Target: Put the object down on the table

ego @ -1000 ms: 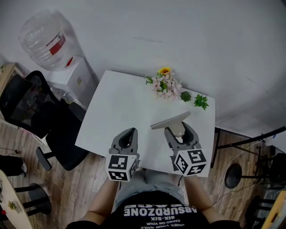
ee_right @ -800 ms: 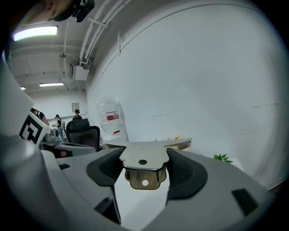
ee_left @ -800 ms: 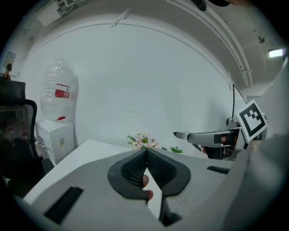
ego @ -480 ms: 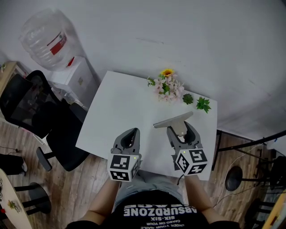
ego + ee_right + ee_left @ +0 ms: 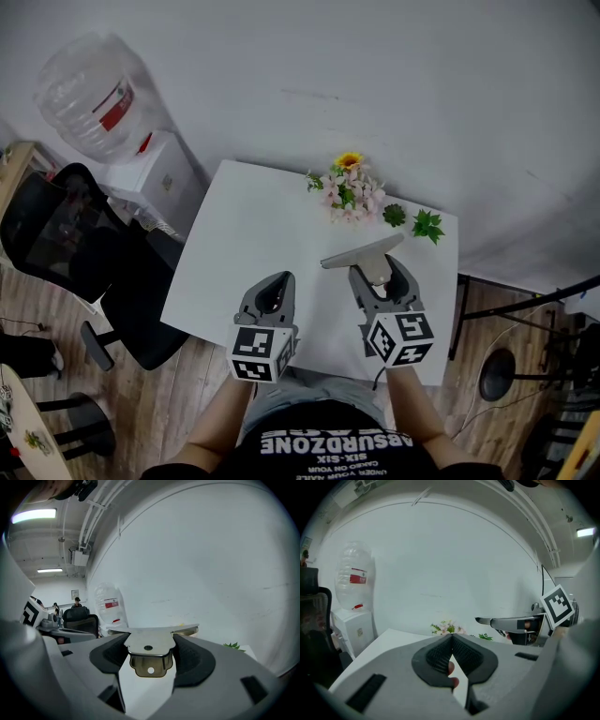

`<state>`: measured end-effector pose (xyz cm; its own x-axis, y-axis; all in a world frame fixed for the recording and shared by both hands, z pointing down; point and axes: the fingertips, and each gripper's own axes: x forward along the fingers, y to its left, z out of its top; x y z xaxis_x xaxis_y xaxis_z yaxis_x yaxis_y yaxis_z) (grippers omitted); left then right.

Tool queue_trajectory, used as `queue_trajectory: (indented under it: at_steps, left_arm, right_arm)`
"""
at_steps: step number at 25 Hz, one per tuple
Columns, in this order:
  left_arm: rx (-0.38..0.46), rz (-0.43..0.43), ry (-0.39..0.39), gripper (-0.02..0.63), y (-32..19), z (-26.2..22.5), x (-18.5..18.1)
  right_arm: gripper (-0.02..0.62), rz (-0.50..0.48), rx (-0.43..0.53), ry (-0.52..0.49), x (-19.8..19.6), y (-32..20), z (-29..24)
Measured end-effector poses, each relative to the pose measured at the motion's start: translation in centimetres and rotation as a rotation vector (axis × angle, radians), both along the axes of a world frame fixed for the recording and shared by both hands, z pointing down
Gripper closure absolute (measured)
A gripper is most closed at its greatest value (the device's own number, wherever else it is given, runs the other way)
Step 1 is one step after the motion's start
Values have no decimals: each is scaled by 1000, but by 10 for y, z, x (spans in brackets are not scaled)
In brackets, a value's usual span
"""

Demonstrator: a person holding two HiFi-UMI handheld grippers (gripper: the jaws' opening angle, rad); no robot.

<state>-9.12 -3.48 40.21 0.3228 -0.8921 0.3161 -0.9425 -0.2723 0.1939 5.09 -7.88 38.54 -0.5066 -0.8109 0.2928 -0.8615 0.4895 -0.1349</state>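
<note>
While the object is carried and not yet released, the step in hand is the hold before set-down.

Well off to the left of my left claw (image 5: pixel 275 281) stand a black chair (image 5: pixel 66 234) and a water bottle (image 5: pixel 89 94) on its dispenser (image 5: pixel 161 167). Neither belongs to the task. My left claw hovers over the near part of the white bench (image 5: pixel 234 244). Its jaws are closed tip to tip with nothing between the pads. By my judgement it takes no part in this step.

Just to its right, my right claw (image 5: pixel 380 270) is clenched on the flat metal object (image 5: pixel 361 251). The pads grip the narrow bracket end. The wide blade lies crosswise beyond the claw tips, roughly level. In the left gripper view the blade shows clear of the bench surface, so I judge the object to be in the air above the bench.

Ahead of the right claw, near the far edge of the bench, lies a bunch of flowers (image 5: pixel 349 192). Further right are two small green sprigs (image 5: pixel 427 225). The bench directly below the right claw is bare.

Next move, as judged:
1. Lower the right claw until the object rests on the bare surface below it.
2. Keep the blade level and short of the flowers.
3. Part the jaws and draw back along the claw axis.
</note>
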Motion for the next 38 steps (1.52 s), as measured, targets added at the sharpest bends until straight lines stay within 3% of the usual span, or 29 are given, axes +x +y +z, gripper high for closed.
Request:
queue_trajectory:
  at_steps: [15,38]
  left_arm:
    - [-35,31,8,600,-28,13,7]
    - [-81,59,27,600,-48,33,8]
  right_arm:
    - [307,48,-17,-2,2,-39,11]
    - [307,69,-100,30,-4,-59,46]
